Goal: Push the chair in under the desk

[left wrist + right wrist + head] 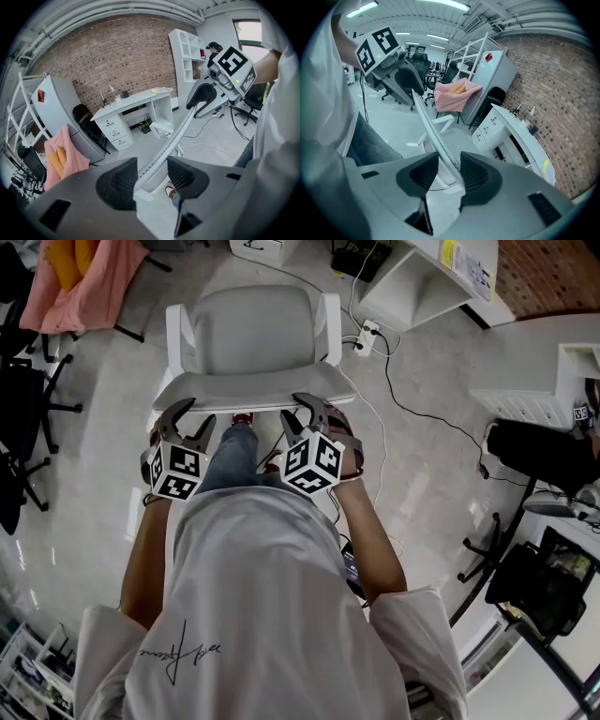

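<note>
Behind the grey chair (253, 338) stands a person (272, 596) with a gripper in each hand. Both grippers are at the top edge of the chair back (173, 136). The left gripper (195, 413) has its jaws wide, with the thin edge between them and a gap beside it. The right gripper (298, 409) also has wide jaws, and the edge lies against one pad only. The chair is out on the floor, not under the white desk (136, 105), which is by the brick wall (117, 51).
</note>
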`<action>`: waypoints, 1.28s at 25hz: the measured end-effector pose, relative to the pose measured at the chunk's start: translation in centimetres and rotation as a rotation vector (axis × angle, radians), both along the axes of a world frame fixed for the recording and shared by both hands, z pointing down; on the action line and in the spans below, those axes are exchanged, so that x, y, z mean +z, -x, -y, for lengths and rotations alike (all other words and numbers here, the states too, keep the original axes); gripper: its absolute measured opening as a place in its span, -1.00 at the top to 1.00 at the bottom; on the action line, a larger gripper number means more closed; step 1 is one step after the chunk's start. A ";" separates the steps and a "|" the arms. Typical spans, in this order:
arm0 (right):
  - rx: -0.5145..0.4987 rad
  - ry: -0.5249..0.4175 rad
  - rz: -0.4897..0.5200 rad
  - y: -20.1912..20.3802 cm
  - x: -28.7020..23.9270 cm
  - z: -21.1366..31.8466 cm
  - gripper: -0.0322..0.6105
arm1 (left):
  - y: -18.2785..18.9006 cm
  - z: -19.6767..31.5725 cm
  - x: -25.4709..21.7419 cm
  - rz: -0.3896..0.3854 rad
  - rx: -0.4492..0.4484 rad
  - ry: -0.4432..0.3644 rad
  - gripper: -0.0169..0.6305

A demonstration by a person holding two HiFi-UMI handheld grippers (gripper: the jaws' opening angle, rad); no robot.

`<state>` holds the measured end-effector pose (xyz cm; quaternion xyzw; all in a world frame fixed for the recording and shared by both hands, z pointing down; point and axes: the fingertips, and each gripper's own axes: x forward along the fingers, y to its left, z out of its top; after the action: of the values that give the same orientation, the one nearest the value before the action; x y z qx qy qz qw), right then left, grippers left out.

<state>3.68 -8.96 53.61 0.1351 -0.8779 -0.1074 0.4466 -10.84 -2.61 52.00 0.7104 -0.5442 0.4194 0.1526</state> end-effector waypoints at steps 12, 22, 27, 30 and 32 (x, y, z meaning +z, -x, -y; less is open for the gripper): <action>0.064 0.012 0.001 1.1 0.0 2.8 0.39 | 1.8 4.1 0.1 0.021 0.051 0.004 0.33; 0.140 -0.068 0.049 2.2 -0.1 5.3 0.39 | 3.3 8.0 0.1 0.026 0.113 0.004 0.32; 0.186 -0.050 0.038 2.5 -0.1 6.6 0.39 | 3.8 10.1 0.1 0.021 0.166 0.002 0.32; 0.216 -0.058 0.052 2.9 -0.3 7.3 0.39 | 4.3 11.3 0.0 0.017 0.198 -0.002 0.32; 0.233 -0.079 0.073 3.3 -0.3 7.7 0.39 | 4.7 11.9 0.0 0.016 0.217 -0.003 0.32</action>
<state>0.40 -16.62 53.33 0.2575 -0.8669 -0.0842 0.4183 -15.56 -14.55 52.03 0.7621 -0.4658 0.4383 0.1009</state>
